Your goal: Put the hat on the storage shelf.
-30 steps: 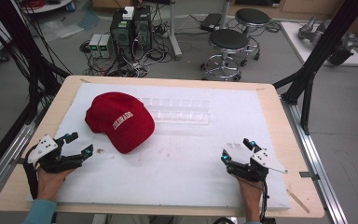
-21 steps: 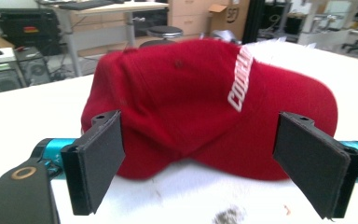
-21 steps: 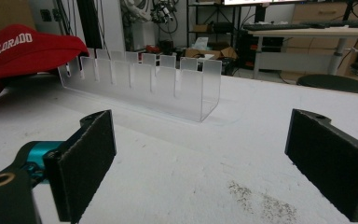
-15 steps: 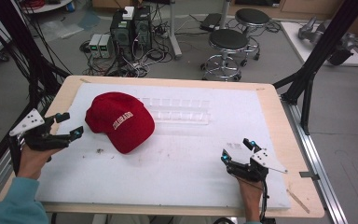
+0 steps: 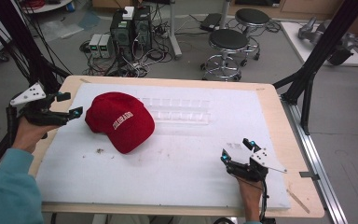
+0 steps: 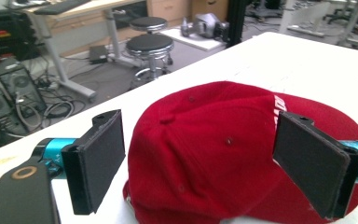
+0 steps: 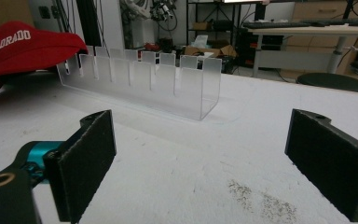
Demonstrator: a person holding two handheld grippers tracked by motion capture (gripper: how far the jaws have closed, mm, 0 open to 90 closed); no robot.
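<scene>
- The left gripper [image 5: 69, 105] has its fingers spread apart, level with the back of a red cap [image 5: 120, 120] just beside them.
- The right gripper [image 5: 235, 150] rests on the white tabletop [image 5: 177, 163], fingers apart and empty.
- The cap looks soft and light; its stiffer brim seems the firmest hold.
- A clear slotted rack [image 5: 179, 109] lies behind it.

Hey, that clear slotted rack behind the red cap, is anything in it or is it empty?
Empty. In the right gripper view the clear rack shows bare slots, with nothing between its walls; the red cap lies beside it.
</scene>
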